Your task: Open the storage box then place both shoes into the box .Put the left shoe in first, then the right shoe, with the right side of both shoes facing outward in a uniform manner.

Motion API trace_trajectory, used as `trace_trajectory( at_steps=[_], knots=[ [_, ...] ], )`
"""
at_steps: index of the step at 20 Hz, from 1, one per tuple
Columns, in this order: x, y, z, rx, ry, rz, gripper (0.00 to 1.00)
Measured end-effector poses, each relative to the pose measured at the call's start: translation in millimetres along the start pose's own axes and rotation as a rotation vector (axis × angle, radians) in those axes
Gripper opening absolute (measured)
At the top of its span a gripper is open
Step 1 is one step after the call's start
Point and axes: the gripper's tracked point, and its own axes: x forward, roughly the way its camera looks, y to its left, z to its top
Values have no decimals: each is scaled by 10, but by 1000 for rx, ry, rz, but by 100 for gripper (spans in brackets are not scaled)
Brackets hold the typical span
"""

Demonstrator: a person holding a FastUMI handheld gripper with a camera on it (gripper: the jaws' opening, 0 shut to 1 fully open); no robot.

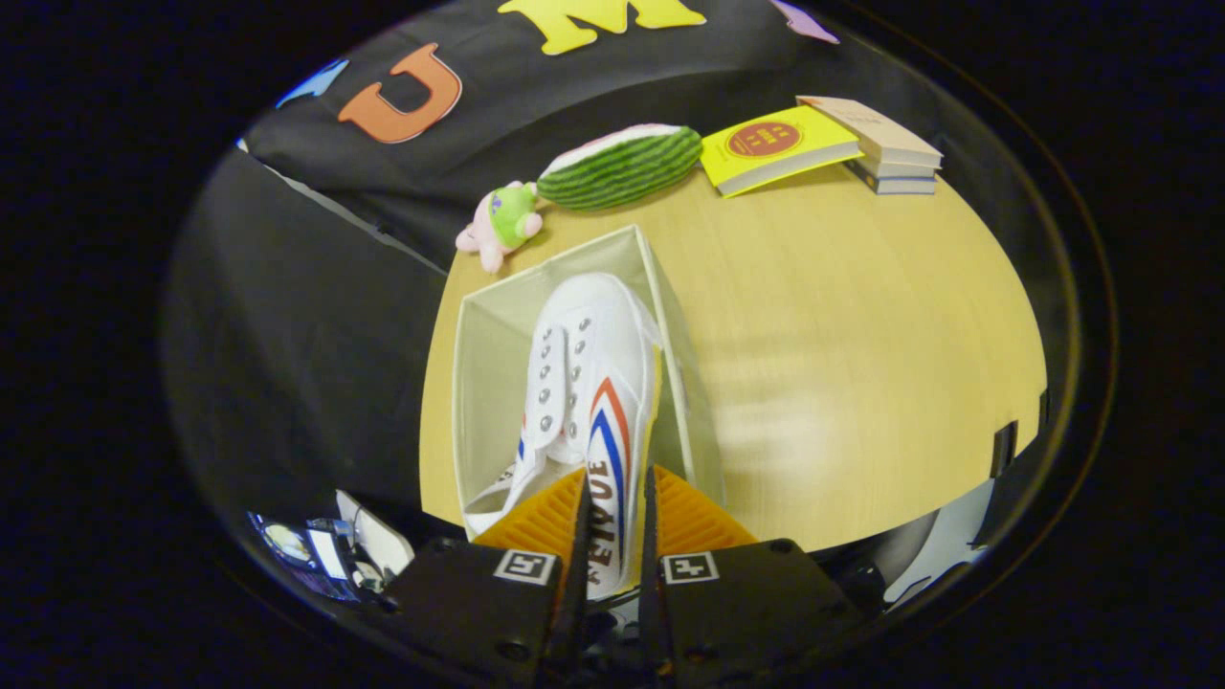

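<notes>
White canvas shoe with red and blue stripes (589,383), its heel grasped by the gripper (612,517), points lengthwise into the open translucent storage box (478,364) at frame centre.

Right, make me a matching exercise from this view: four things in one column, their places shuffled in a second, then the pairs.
Things:
1. white shoe
2. watermelon plush
3. yellow book
4. small pink and green plush

Places:
A. leaning on a stack of books
B. gripped by the gripper, over the open storage box
C. beyond the box, between small plush and yellow book
D. near the table edge, beside the watermelon

Pairs: 1-B, 2-C, 3-A, 4-D
</notes>
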Motion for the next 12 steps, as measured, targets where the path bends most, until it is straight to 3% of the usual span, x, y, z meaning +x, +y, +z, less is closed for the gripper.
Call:
trace_trajectory(
  at_steps=[1,2,7,12],
  knots=[
    [10,27,21,-14,-19,12,41],
    [-38,60,23,-28,-31,29,41],
    [-254,113,174,-130,-165,70,70],
    [-545,85,507,-200,-411,79,73]
  ],
)
